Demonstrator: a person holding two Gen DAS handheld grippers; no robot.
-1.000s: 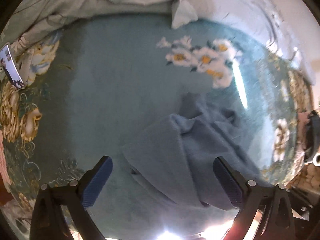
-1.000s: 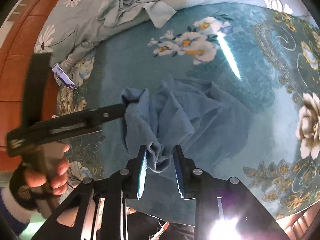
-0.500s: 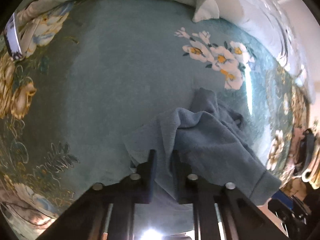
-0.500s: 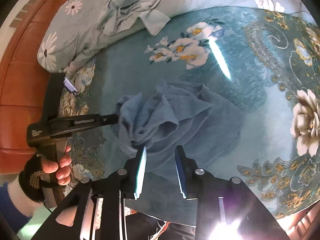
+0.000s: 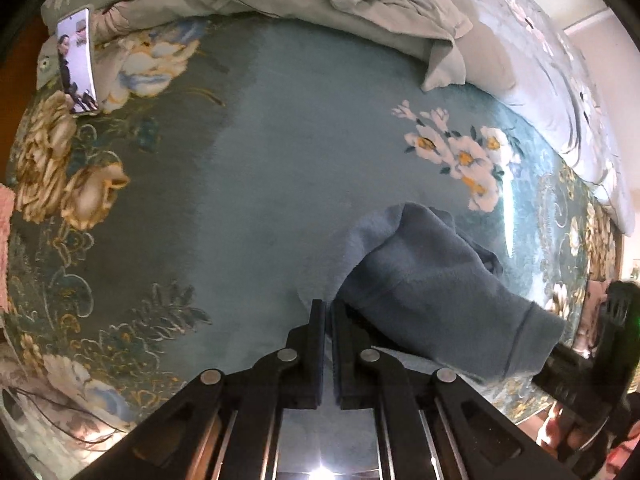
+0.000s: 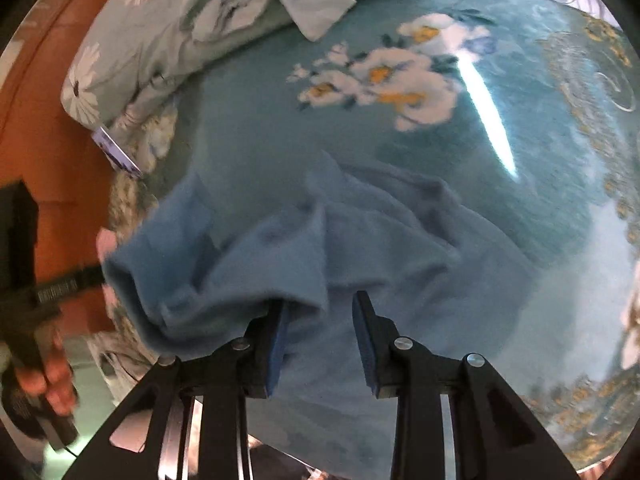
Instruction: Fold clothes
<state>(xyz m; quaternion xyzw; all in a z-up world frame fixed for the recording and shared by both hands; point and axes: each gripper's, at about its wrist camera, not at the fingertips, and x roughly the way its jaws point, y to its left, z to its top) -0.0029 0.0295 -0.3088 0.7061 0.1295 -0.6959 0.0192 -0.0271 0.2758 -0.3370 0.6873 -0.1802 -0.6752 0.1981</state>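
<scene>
A blue fleece cloth (image 5: 432,288) lies crumpled on the teal floral blanket (image 5: 240,200). My left gripper (image 5: 328,312) is shut on the cloth's near edge, and the fabric rises from its fingers and hangs off to the right, ending in a hem. In the right wrist view the same cloth (image 6: 360,240) fills the middle, blurred. My right gripper (image 6: 322,320) stands partly open just over it. A fold drapes over its left finger (image 6: 276,340), and the right finger is free of fabric. The left tool's body (image 6: 60,288) holds the cloth's left end.
A pale green crumpled garment (image 5: 380,8) lies on a daisy-print pillow (image 6: 120,60) at the back. A phone (image 5: 76,68) leans at the back left. An orange headboard (image 6: 48,120) runs along the left. A person's hand (image 6: 52,380) grips the left tool.
My left gripper closed on the cloth's near edge and raised it, pulling the fabric leftward. The right gripper has come closer to the cloth, whose bunch has slid from between its fingers.
</scene>
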